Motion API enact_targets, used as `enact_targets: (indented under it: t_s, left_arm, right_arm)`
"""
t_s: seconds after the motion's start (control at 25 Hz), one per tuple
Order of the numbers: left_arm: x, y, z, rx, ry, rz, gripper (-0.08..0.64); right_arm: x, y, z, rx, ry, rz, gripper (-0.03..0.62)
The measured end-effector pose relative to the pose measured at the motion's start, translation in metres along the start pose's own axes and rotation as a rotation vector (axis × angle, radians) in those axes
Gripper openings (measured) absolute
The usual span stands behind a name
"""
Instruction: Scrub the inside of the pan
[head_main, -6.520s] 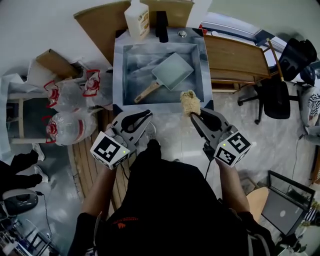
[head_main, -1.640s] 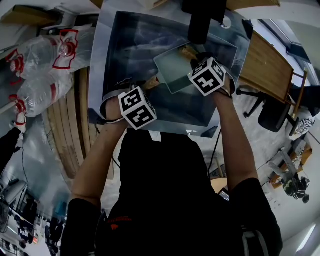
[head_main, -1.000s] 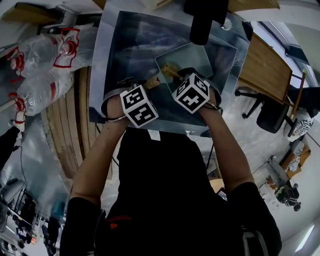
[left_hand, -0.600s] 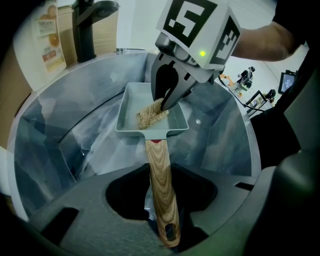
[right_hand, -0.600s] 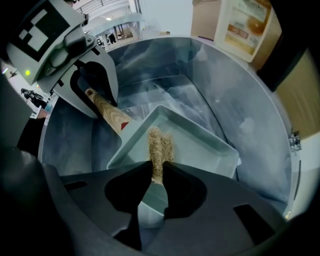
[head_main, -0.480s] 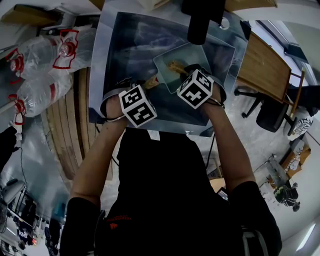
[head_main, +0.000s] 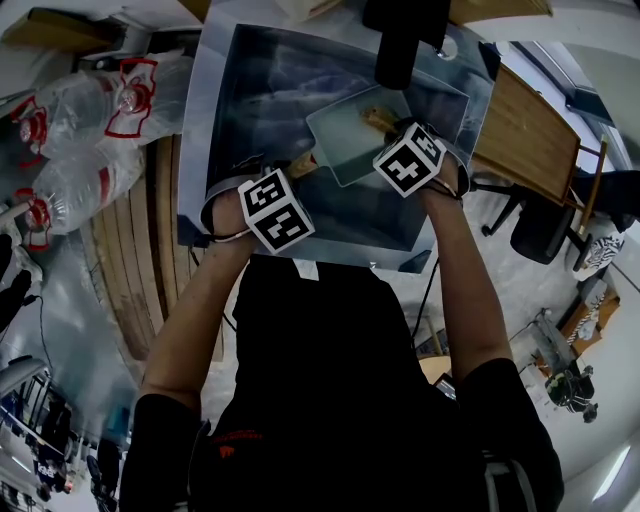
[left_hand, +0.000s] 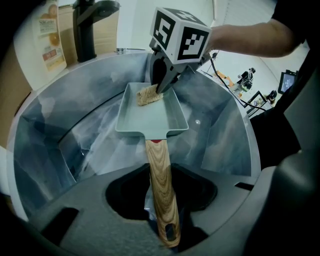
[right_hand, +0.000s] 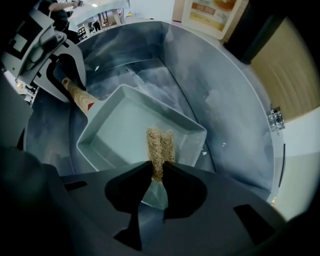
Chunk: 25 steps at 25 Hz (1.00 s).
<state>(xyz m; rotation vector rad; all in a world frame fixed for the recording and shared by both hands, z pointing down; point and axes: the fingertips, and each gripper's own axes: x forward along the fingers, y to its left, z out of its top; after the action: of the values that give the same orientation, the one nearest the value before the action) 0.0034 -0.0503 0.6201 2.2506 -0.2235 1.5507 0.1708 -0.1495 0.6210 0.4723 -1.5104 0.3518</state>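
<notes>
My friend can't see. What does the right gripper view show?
The right gripper pinches a tan scrubber inside a pale rectangular pan lying in a sink. At upper left, the left gripper holds the pan's wooden handle.

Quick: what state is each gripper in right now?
Left gripper: closed on the wooden handle of the pale green rectangular pan.
Right gripper: closed on the tan fibrous scrubber, down inside that pan.

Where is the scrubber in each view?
Head view: scrubber right of centre near the top, in the pan.
Left gripper view: scrubber upper centre, at the pan's far end.
Right gripper view: scrubber centre, clamped in the right gripper.
Shared landmark: the pan's wooden handle.
</notes>
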Motion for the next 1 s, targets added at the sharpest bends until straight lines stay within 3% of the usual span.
enact_targets:
  t_s: [0.16,0.56,1.0]
  left_arm:
    - [0.000,0.000,0.000,0.003,0.002,0.000,0.146]
    - [-0.001,0.000,0.000,-0.003,-0.006,0.001,0.146]
    - [-0.001,0.001,0.001,-0.017,-0.010,0.001,0.144]
  right_arm:
    - [-0.013,0.011,0.005,-0.022,-0.025,0.029,0.074]
    - [-0.024,0.086,0.025,-0.095,-0.080,0.220,0.074]
    - [-0.008,0.095,0.023,-0.119,-0.048,0.212,0.074]
